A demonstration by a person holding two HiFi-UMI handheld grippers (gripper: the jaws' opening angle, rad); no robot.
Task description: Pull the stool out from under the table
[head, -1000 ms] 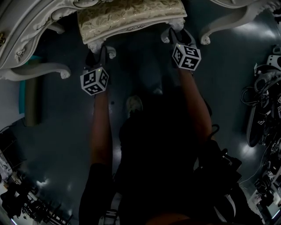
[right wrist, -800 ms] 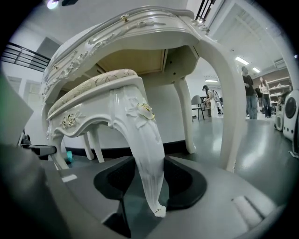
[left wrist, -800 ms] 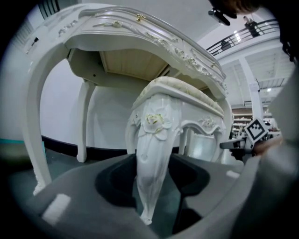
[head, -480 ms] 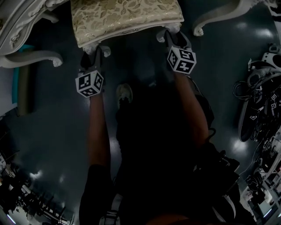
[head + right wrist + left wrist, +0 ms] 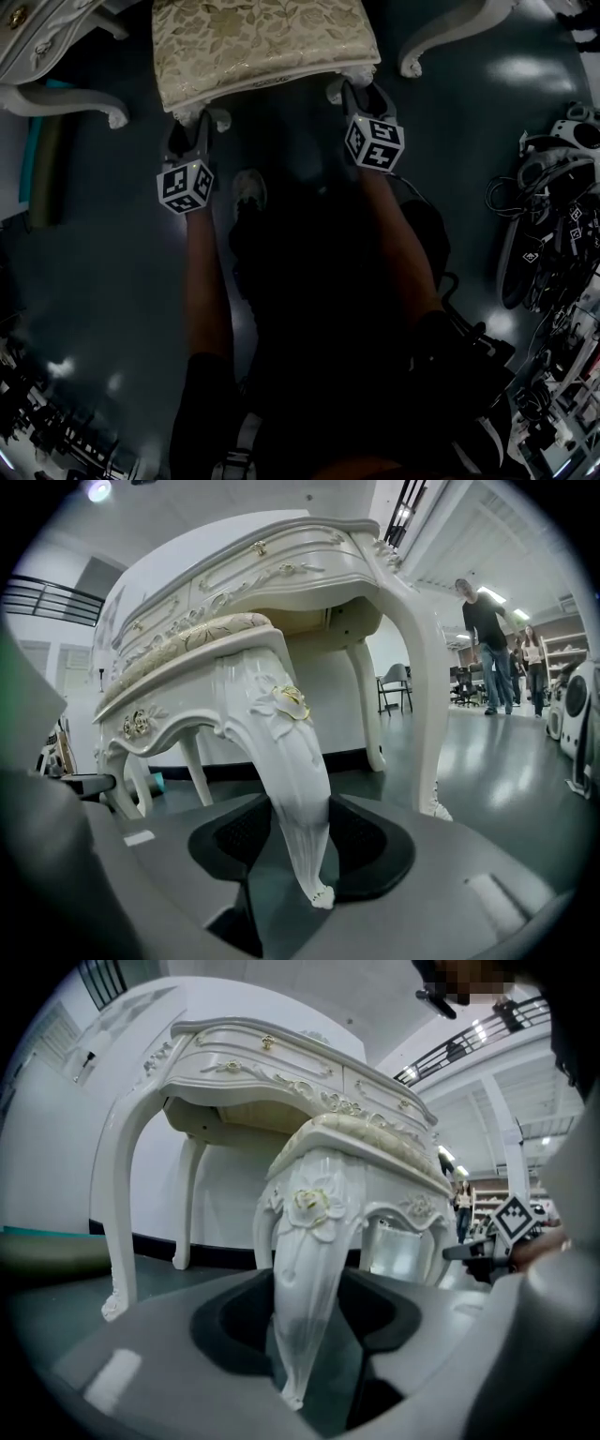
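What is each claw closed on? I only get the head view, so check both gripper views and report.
Observer: The left claw is clamped low on the left front leg of the stool, under its carved rose.
Operator: Now report the right one.
Observer: The right claw is clamped on the right front leg, just above its curled foot.

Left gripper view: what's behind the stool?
The white carved table: its drawer fronts and two left legs show. The stool covers the table's right side and the floor beneath it.
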